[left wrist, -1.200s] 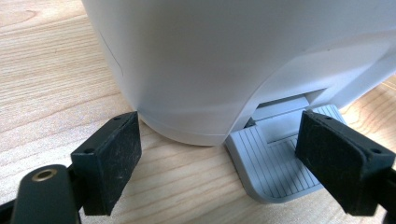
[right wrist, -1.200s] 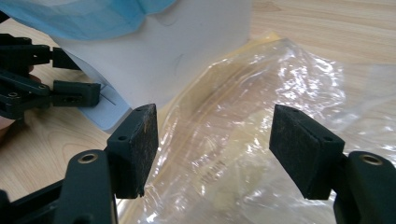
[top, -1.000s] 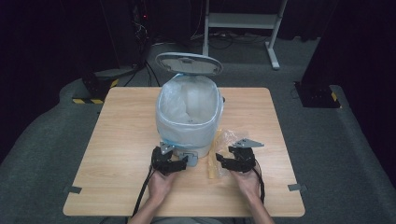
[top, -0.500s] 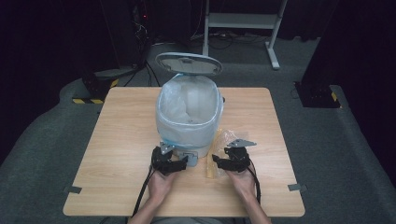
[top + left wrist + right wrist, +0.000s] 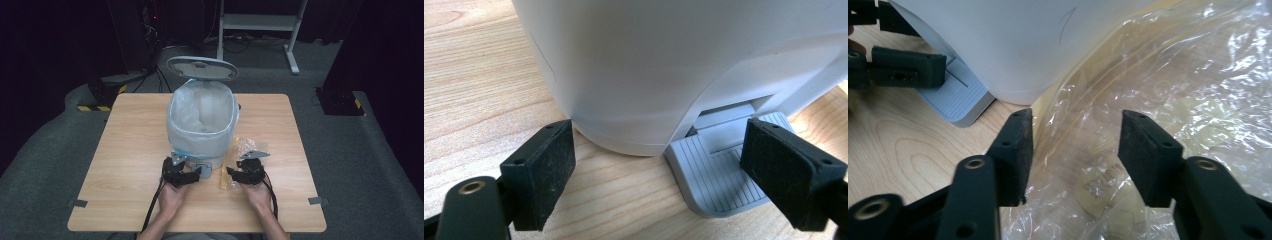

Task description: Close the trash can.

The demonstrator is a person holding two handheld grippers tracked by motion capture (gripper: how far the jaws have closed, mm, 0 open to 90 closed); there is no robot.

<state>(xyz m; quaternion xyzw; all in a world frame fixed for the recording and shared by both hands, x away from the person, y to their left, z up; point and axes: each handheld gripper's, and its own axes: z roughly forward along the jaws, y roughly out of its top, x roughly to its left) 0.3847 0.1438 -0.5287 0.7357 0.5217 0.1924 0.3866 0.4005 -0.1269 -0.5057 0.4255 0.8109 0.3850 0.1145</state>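
Note:
A white pedal bin (image 5: 202, 125) lined with a clear bag stands mid-table, its lid (image 5: 201, 68) raised. Its grey pedal (image 5: 719, 170) juts out at the near side. My left gripper (image 5: 196, 173) lies low on the table, open, with one jaw over the pedal and the other beside the bin's base (image 5: 624, 75). My right gripper (image 5: 231, 173) is open over a crumpled yellowish plastic bag (image 5: 1168, 90) right of the bin. Its jaws have just been closing. The bag's film lies between the pads (image 5: 1015, 150), which do not press it.
The wooden table (image 5: 125, 150) has bare room to the left of the bin and along the near edge. Cables trail from both grippers toward the person. A dark floor, a white frame (image 5: 260, 22) and equipment lie beyond the table.
The right gripper's jaws have come closer together over the plastic bag, and it has shifted slightly left. The left gripper has stayed put at the pedal.

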